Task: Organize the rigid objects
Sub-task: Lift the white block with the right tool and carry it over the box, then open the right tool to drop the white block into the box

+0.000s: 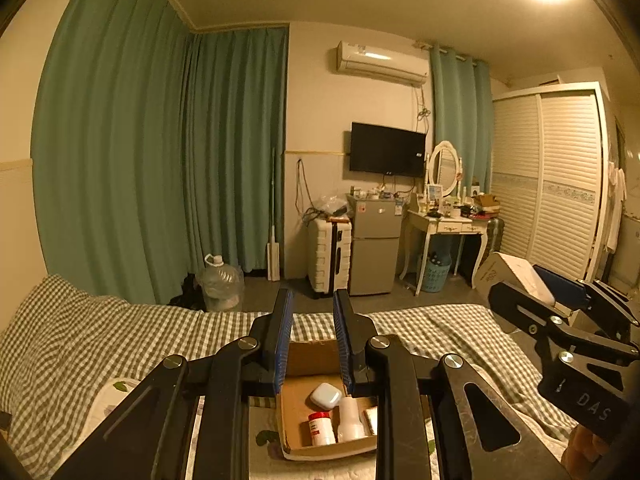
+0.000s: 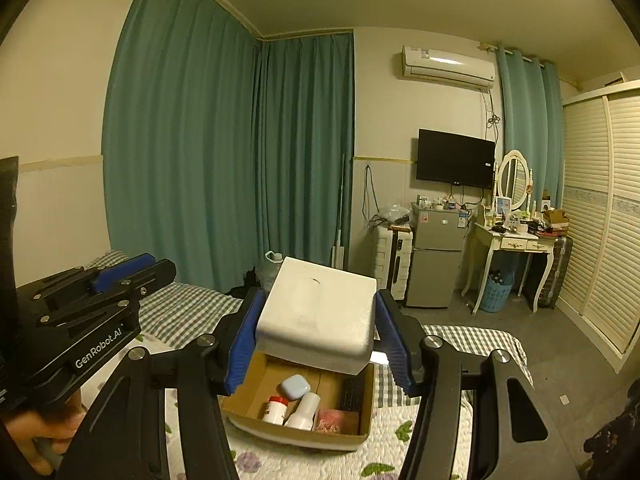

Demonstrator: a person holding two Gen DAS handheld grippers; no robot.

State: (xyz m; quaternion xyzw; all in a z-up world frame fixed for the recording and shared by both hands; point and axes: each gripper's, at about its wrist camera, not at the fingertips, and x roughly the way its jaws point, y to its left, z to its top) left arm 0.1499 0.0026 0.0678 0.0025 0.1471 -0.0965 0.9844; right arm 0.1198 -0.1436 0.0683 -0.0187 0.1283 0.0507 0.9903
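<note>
White box [image 2: 316,312] is hanging above the cardboard box [image 2: 300,432] on the bed [image 2: 180,308], clamped between the right claw [image 2: 316,340] pads. Cardboard box is holding a black keyboard-like item [image 2: 352,394], white bottle [image 2: 306,410], red-capped jar [image 2: 275,410], pale blue case [image 2: 295,386]. Left claw [image 1: 312,344] is hovering over it, jaws apart, gripping nothing.

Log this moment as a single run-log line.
right gripper: shut on white box above cardboard box | left gripper: open, empty
</note>
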